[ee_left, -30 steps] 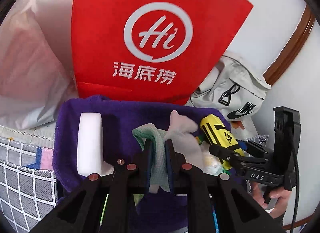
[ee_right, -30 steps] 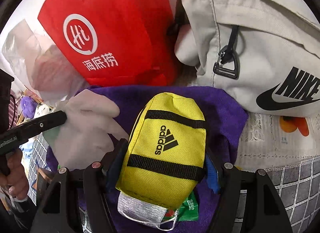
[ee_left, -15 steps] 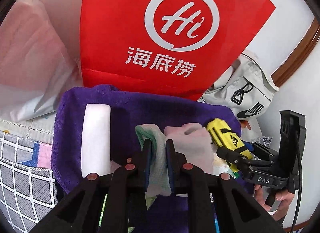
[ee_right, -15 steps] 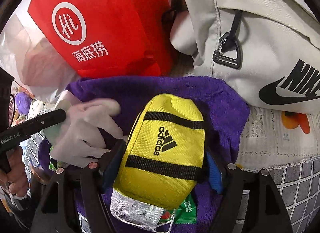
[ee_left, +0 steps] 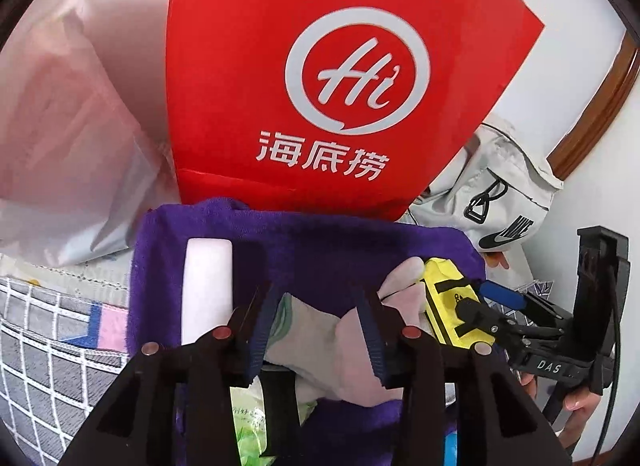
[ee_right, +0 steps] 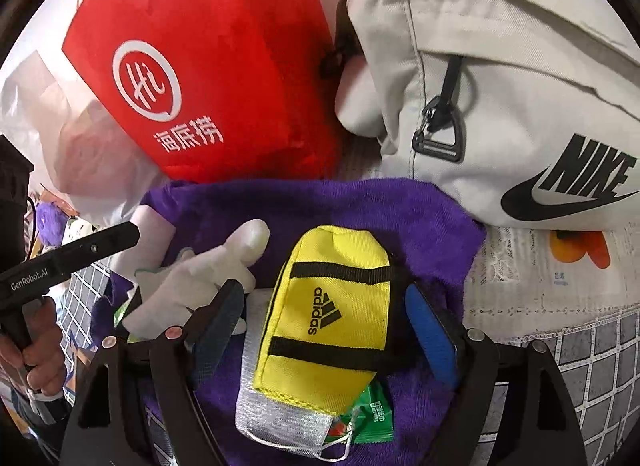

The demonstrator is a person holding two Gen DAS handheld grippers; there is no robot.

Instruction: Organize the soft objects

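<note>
Where the purple towel spreads under both tongs, the soft things lie as follows.
Glove: a pale glove (ee_left: 340,350) with a green cuff lies between the fingers of the left tongs (ee_left: 316,326), its fingertips reaching toward the yellow pouch.
Left tongs: spread wide, both pads clear of the glove on either side; nothing is gripped.
Yellow pouch: an Adidas pouch (ee_right: 332,306) sits between the fingers of the right tongs (ee_right: 324,314), resting on the towel.
Right tongs: open, the blue pads flanking the pouch; whether either pad touches the fabric I cannot tell.
Mask: a grey face mask (ee_right: 280,422) pokes out from under the near end of the pouch, close to the right tongs' base.
Green packet: a small green sachet (ee_right: 374,414) lies just beside the mask, partly under the pouch.
White block: a white foam-like bar (ee_left: 206,290) lies on the towel, left of the left tongs.
Purple towel: the towel (ee_left: 320,242) runs ahead of both tongs to the bags.
Red bag: a red paper bag (ee_left: 320,85) stands beyond the towel, straight ahead of the left tongs.
Nike bag: a light grey bag (ee_right: 500,105) stands ahead and right of the right tongs, touching the towel's far corner.
</note>
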